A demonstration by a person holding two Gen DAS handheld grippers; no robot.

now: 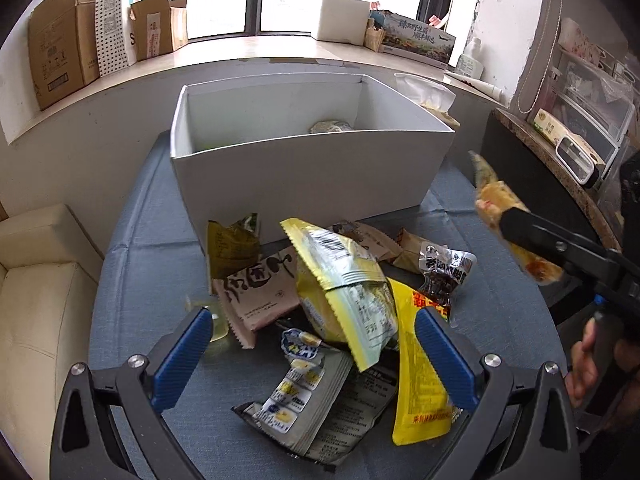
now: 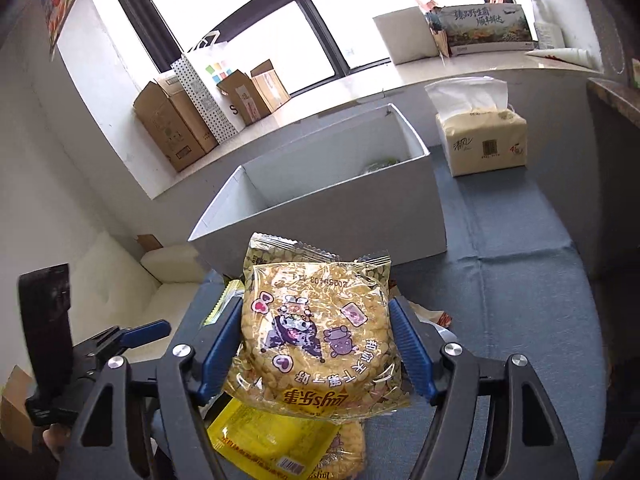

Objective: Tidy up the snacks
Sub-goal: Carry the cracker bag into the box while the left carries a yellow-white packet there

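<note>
A pile of snack packets (image 1: pixel 340 300) lies on the blue-grey table in front of a white open box (image 1: pixel 304 176). My left gripper (image 1: pixel 316 344) is open and empty, its blue pads either side of the pile and above it. My right gripper (image 2: pixel 316 344) is shut on a clear Lay's packet of yellow round crisps (image 2: pixel 316 332), held in the air short of the white box (image 2: pixel 320 204). In the left wrist view the right gripper (image 1: pixel 520 228) and its packet (image 1: pixel 496 196) show at the right. One packet (image 1: pixel 332 126) lies inside the box.
A tissue pack (image 2: pixel 480 140) stands right of the box. A cream sofa (image 1: pixel 36 300) is left of the table. Cardboard boxes (image 1: pixel 60 60) and a white box (image 1: pixel 340 18) sit on the window sill. A dark counter (image 1: pixel 560 168) with clear containers is at the right.
</note>
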